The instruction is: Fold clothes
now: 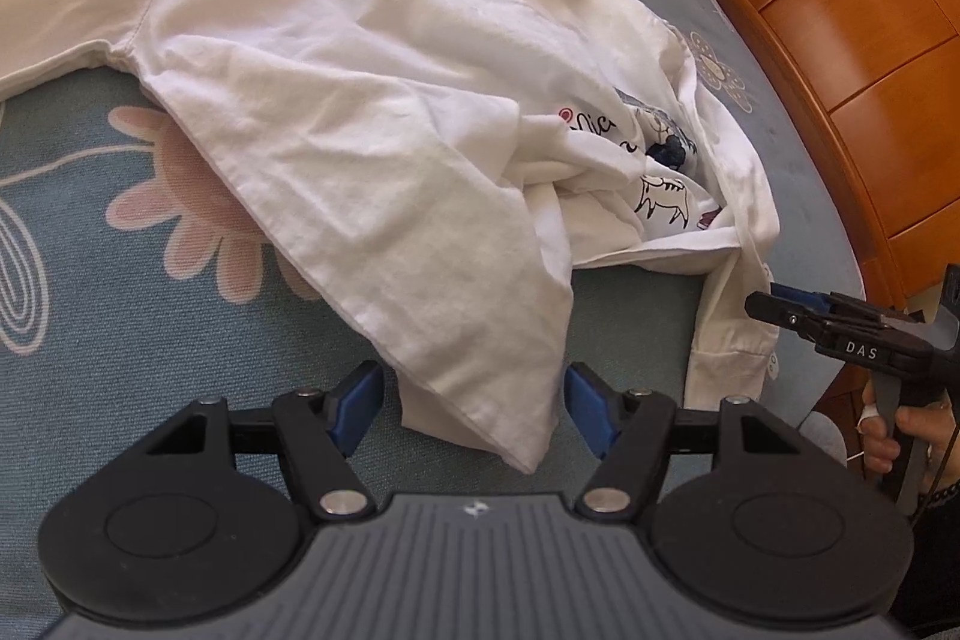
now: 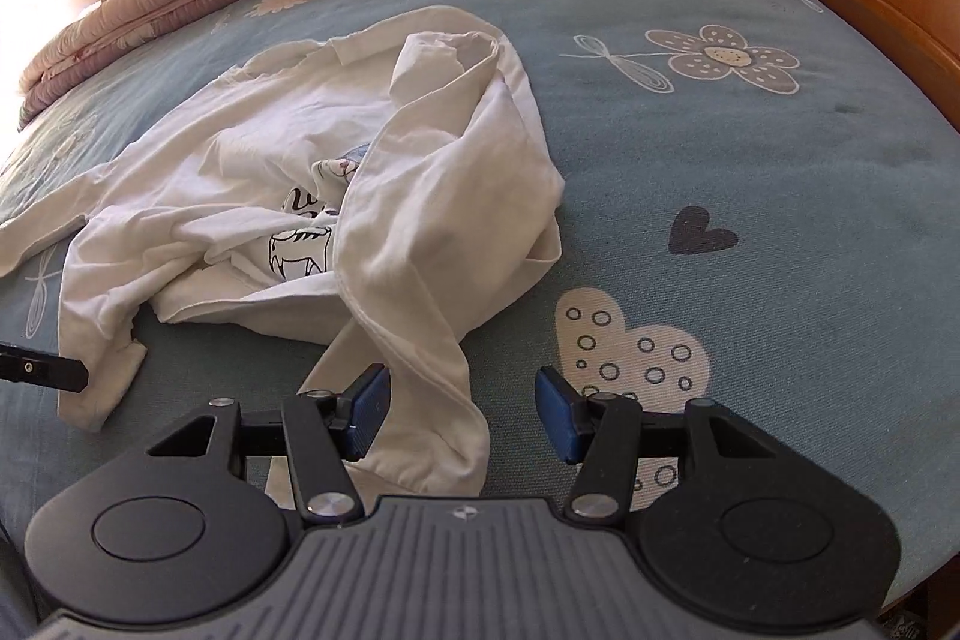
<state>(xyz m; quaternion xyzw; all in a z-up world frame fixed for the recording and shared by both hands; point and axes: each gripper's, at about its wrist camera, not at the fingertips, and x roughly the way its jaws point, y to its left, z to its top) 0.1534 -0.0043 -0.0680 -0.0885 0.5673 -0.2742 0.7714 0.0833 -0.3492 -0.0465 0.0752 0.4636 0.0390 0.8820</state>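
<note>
A white long-sleeved shirt (image 1: 372, 112) lies crumpled on the blue flowered bedsheet (image 1: 90, 292), its printed front bunched inward and one sleeve trailing off to the side, so the work looks to be at its opening step: taking hold of the near edges to spread the garment flat before any fold is made. The left gripper (image 1: 474, 409) hangs over the near hem corner with its jaws standing fairly wide, the cloth lying between the blue pads (image 1: 360, 400) but not pinched. The right gripper (image 2: 462, 412) is likewise partly open over a twisted sleeve end (image 2: 420, 400); the fabric rests just beside its left pad, with no squeeze visible (nothing is gripped by either tool). Next, each probably needs to close on its own edge, then draw apart so the shirt opens out without dragging the bunched middle.
</note>
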